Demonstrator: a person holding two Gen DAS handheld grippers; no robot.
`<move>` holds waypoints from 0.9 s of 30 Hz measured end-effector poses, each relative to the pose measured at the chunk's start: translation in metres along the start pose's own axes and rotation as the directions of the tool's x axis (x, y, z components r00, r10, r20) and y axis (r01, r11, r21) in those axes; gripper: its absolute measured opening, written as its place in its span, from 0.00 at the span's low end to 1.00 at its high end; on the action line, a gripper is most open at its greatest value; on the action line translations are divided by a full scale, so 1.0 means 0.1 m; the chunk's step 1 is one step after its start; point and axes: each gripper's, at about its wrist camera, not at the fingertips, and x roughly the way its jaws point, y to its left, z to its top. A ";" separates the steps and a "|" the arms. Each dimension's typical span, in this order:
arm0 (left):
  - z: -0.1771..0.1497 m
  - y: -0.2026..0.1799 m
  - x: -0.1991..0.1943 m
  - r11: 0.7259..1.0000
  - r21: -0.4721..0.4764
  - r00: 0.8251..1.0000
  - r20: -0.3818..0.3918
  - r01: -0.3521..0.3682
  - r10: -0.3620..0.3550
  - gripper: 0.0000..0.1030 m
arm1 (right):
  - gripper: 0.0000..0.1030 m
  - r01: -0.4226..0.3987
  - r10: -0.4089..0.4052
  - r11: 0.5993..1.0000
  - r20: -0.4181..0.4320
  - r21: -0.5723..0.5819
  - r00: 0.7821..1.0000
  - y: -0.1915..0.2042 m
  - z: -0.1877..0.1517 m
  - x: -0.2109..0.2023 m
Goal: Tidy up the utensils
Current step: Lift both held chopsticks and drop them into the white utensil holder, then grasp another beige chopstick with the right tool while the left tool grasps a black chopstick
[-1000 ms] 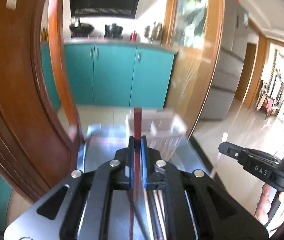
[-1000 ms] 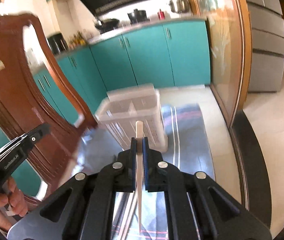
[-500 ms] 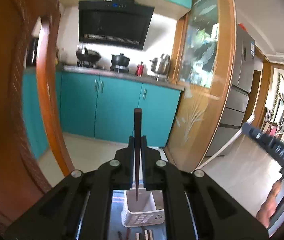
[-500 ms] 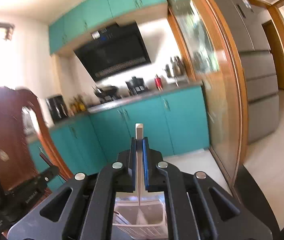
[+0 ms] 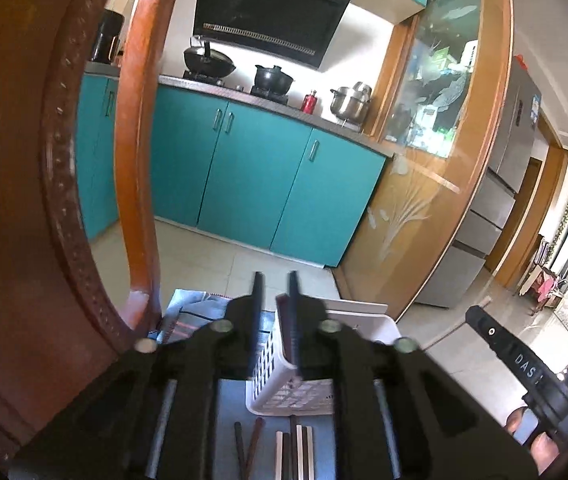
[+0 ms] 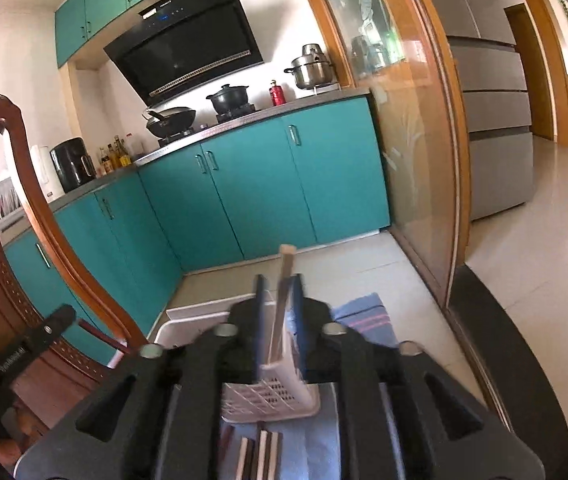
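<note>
A white slotted utensil basket [image 5: 300, 392] stands on a blue striped cloth [image 5: 191, 308]; it also shows in the right wrist view [image 6: 271, 396]. My left gripper [image 5: 273, 292] is open above it, and a dark brown chopstick [image 5: 286, 332] leans loose by the right finger, its lower end in the basket. My right gripper [image 6: 279, 292] is open too, and a pale chopstick [image 6: 284, 280] stands loose between the fingers, its lower end in the basket. Several chopsticks [image 5: 296, 452] lie on the cloth in front of the basket, also in the right wrist view [image 6: 257, 458].
A carved wooden chair back [image 5: 43, 200] rises close on the left, also in the right wrist view [image 6: 15, 240]. Teal kitchen cabinets [image 5: 251, 176] and a glass partition [image 5: 436, 168] lie beyond. The other gripper shows at each view's edge [image 5: 524, 364] [image 6: 23, 344].
Both grippers have opened and let go of their chopsticks, which now stand loose in the basket. Both views tilted down a little towards the basket.
</note>
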 end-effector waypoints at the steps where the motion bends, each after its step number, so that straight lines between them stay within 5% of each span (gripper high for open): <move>1: -0.02 0.01 -0.07 1.000 0.001 1.000 0.010 0.001 -0.001 0.44 | 0.36 -0.002 0.002 1.000 0.009 0.004 1.000 0.00 -0.01 -0.06; 2: -0.06 0.04 -0.19 1.000 0.005 1.000 0.022 0.004 -0.004 0.54 | 0.37 -0.009 0.009 1.000 0.026 0.012 1.000 -0.01 -0.04 -0.17; 7: -0.37 0.15 -0.52 0.996 0.083 0.999 0.002 -0.043 0.043 0.58 | 0.37 -0.081 0.072 0.995 0.156 0.055 0.985 -0.06 -0.42 -0.82; 11: -0.75 0.30 -0.12 0.995 0.082 0.980 -0.185 -0.062 0.076 0.54 | 0.37 -0.054 0.052 0.998 -0.089 -0.028 0.995 0.04 -0.81 -0.45; 14: -1.03 0.44 0.25 0.999 -0.001 0.946 -0.323 -0.032 0.030 0.46 | 0.37 -0.071 0.047 0.996 -0.391 -0.047 0.919 0.11 -1.13 0.20; 16: -1.17 0.47 0.42 0.999 0.005 0.914 -0.403 -0.053 0.051 0.43 | 0.37 -0.068 0.022 0.996 -0.554 -0.063 0.832 0.19 -1.33 0.58; 19: -1.29 0.47 0.51 0.998 0.014 0.891 -0.450 -0.063 0.062 0.43 | 0.37 -0.013 -0.090 0.989 -0.655 -0.150 0.750 0.30 -1.58 0.94; 20: -1.31 0.48 0.52 0.998 0.016 0.886 -0.459 -0.062 0.062 0.43 | 0.37 -0.005 -0.112 0.985 -0.665 -0.171 0.739 0.33 -1.63 1.00; 23: -1.34 0.50 0.57 0.998 0.013 0.869 -0.491 -0.068 0.066 0.44 | 0.36 0.010 -0.148 0.977 -0.634 -0.215 0.759 0.41 -1.64 0.98; 27: -1.43 0.57 0.63 0.995 0.006 0.846 -0.527 -0.097 0.085 0.44 | 0.27 0.027 -0.153 0.978 -0.632 -0.205 0.760 0.40 -1.67 0.90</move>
